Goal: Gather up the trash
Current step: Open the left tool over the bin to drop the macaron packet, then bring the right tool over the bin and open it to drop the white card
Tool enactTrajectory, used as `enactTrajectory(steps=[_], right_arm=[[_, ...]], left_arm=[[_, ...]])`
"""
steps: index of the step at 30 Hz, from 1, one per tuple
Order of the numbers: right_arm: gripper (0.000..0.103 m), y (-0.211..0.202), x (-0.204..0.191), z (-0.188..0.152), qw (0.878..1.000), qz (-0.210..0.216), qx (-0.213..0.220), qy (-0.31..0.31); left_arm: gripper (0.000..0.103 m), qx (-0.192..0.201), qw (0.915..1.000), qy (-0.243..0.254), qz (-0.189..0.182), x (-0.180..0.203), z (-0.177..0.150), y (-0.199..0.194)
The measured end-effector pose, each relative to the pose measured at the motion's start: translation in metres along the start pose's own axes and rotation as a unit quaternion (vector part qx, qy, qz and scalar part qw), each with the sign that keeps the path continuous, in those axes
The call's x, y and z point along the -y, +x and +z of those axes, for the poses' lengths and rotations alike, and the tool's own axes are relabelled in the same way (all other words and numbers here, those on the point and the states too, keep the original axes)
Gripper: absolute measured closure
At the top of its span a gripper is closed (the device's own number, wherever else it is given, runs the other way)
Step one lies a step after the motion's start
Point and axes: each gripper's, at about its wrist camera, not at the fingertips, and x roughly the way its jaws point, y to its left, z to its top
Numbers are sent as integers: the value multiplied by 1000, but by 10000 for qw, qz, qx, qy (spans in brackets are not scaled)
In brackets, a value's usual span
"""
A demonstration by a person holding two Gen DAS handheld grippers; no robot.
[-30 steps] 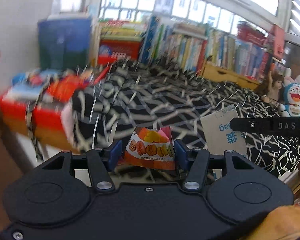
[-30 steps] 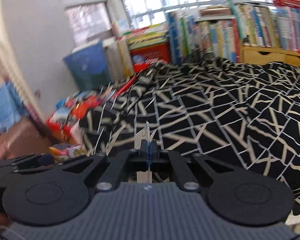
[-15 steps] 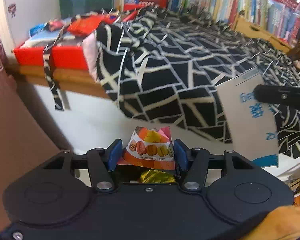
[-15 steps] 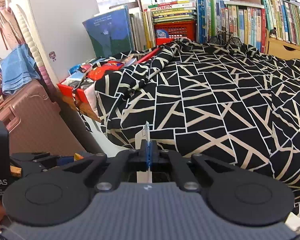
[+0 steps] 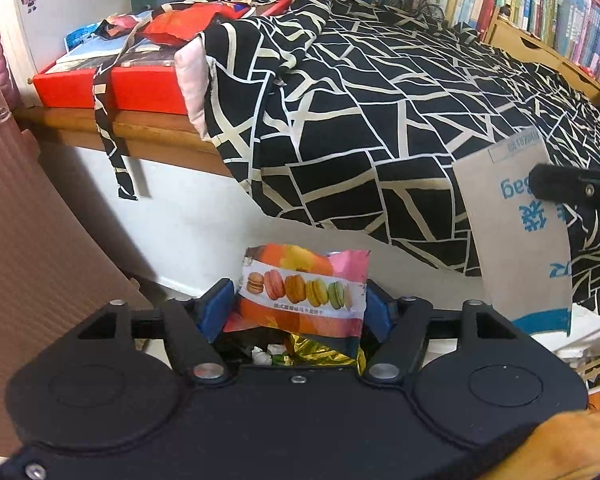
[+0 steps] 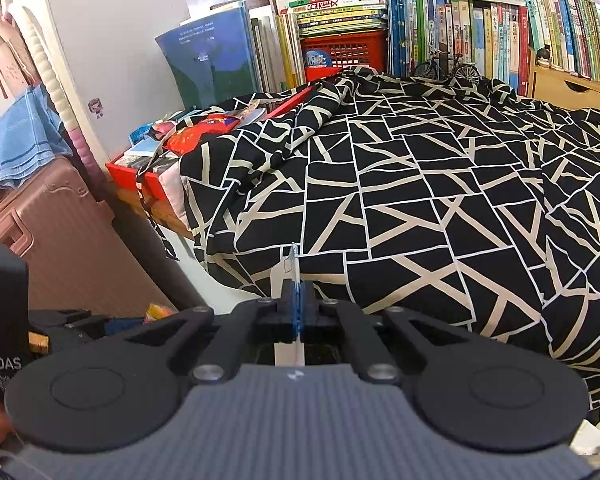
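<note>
This is a bedroom in a home. Ahead of the tool lies a bed [image 6: 440, 184] under a black-and-white quilt [image 5: 360, 112], with crowded bookshelves [image 6: 480, 32] beyond and a pink suitcase [image 6: 52, 232] to its left.

Bedspread [image 6: 440, 184] black, cream lines; box [image 5: 112, 84] red.

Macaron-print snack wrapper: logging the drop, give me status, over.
Left gripper opening, macaron-print snack wrapper between its jaws, above gold foil trash. Right gripper shut on flat white paper bag. Nothing blocking.
</note>
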Motion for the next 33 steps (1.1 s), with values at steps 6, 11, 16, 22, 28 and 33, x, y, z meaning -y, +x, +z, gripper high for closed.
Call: enactTrajectory(steps=[6, 11, 16, 22, 28, 33], right_arm=[[99, 6, -4, 2, 10000, 28, 2, -31], [99, 13, -11, 4, 9999, 82, -9, -121], [99, 23, -17, 4, 9997, 121, -100, -207], [99, 35, -23, 4, 9991, 251, -277, -210], [94, 53, -30, 7, 9987, 145, -296, -386], [70, 67, -31, 10, 9986, 62, -396, -338]], left_arm=[[26, 52, 10000, -14, 63, -4, 2, -5], [21, 88, 9998, -75, 163, -9, 2, -9], [17, 78, 9996, -117, 254, -15, 1, -13], [9, -75, 9989, -372, 267, -22, 0, -15], [9, -100, 9987, -392, 321, -26, -2, -18], [8, -212, 9977, -531, 371, -32, -5, -16]])
